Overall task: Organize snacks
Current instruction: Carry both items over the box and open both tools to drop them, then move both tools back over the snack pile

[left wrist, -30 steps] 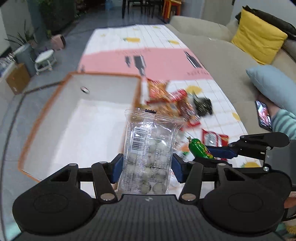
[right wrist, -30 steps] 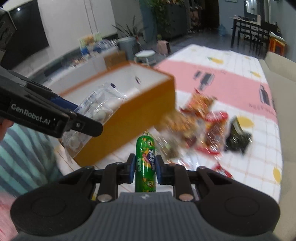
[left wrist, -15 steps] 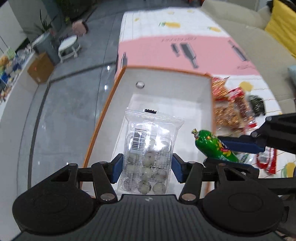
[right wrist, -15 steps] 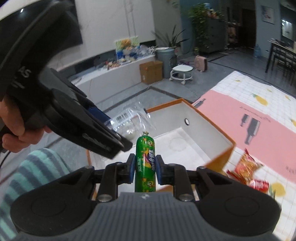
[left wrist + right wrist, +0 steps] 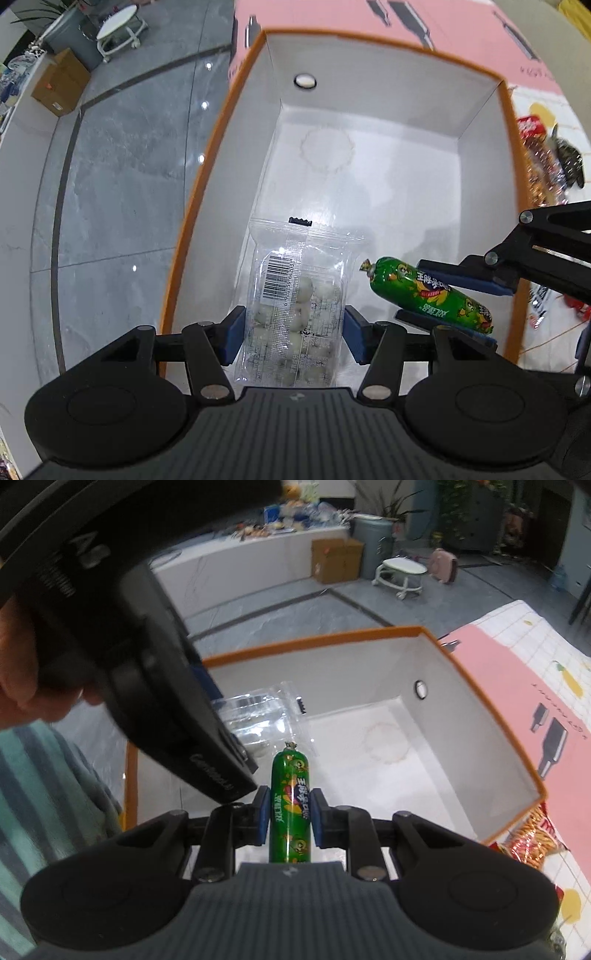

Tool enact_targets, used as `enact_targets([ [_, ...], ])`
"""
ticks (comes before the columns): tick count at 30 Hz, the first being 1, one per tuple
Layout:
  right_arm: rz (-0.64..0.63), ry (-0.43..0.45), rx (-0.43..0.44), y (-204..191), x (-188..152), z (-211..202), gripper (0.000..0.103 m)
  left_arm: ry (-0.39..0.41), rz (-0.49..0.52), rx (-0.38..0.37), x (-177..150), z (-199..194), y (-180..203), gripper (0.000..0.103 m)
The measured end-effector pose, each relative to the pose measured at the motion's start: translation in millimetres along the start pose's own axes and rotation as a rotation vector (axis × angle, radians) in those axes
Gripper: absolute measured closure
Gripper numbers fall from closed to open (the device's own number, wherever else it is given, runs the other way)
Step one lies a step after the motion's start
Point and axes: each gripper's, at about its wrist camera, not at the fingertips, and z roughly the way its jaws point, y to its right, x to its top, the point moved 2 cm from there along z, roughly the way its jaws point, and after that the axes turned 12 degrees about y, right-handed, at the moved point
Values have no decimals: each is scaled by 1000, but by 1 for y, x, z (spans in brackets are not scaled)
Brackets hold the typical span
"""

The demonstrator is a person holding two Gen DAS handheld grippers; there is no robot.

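left wrist: both fingers (image 5: 291, 334) clamped on snacks above orange-rimmed box (image 5: 207, 206), floor bare.

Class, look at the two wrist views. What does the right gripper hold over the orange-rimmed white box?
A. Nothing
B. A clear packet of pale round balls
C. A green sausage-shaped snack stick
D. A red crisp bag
C: the right gripper has its blue pads pressed on the green sausage-shaped snack stick above the orange-rimmed white box; the clear packet of pale round balls sits in the left gripper.
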Motion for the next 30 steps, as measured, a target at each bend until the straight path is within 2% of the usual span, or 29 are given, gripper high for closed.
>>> enact_targets([
  [8,-50,-84,24,-1,-10,23,84,-70,24,6,0,17,2,39],
  [17,-51,-169,35,12,-5,57,84,-121,49,19,-3,28,9,39],
  [23,-51,-170,30,11,2,64,83,-130,53,32,-5,28,9,35],
  [26,-56,-153,24,11,6,61,74,-123,53,41,-4,25,9,32],
  [27,-58,-146,21,12,7,60,72,-114,53,44,-4,22,9,29],
  [30,-45,-120,9,14,12,54,67,-89,33,44,-1,12,7,29],
])
